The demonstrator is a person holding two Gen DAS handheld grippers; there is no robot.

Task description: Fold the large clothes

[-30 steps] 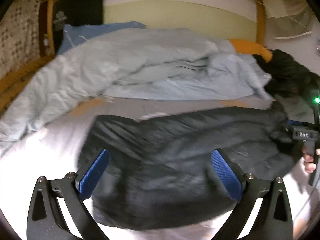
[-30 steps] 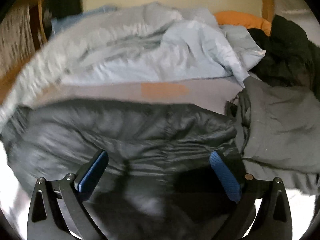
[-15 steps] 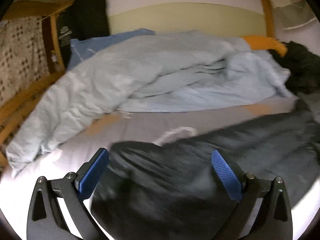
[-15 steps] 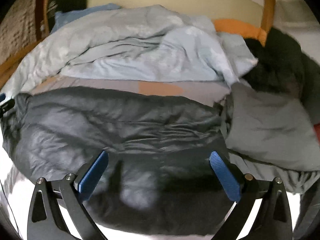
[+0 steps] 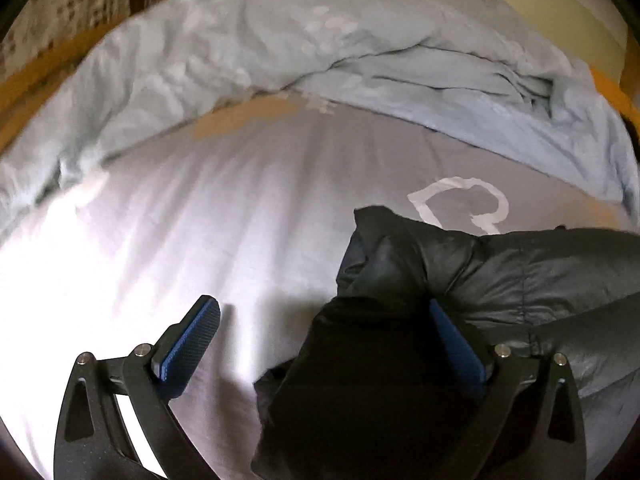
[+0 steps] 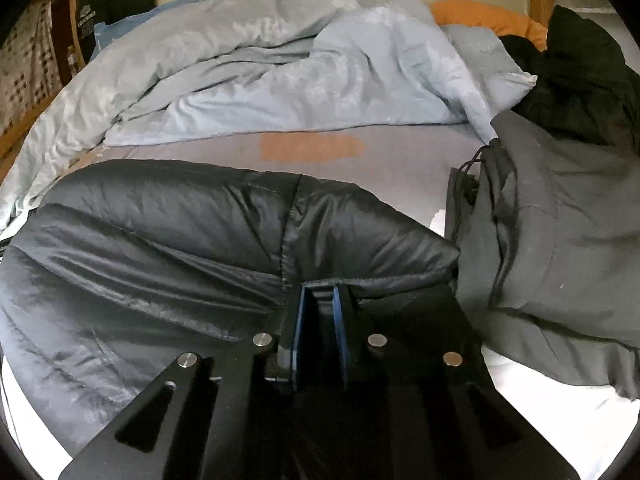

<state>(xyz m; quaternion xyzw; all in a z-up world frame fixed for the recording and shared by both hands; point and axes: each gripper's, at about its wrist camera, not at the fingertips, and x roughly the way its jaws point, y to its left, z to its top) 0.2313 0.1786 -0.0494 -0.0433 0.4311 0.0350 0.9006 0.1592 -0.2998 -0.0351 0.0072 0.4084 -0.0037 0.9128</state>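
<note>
A black puffer jacket (image 6: 160,240) lies spread across the pale bedsheet (image 5: 160,220). In the right wrist view my right gripper (image 6: 318,292) is at the jacket's near edge. Its jaws are closing, the blue pads stand narrow, and a fold of the dark fabric is pinched between them. In the left wrist view the jacket (image 5: 500,272) enters from the right. Its dark end lies between the wide-open fingers of my left gripper (image 5: 322,306), against the right pad (image 5: 456,344). The left pad (image 5: 192,336) is over bare sheet.
A crumpled light blue duvet (image 6: 280,72) fills the far half of the bed. A grey garment (image 6: 560,220) lies just right of the jacket, with black clothes (image 6: 580,72) and an orange pillow (image 6: 480,16) behind it. A wooden bed frame (image 5: 24,80) runs along the left.
The left gripper has swung left and down to the jacket's end, still wide open. The right gripper's jaws have gone from wide open to nearly closed on the jacket's near edge.
</note>
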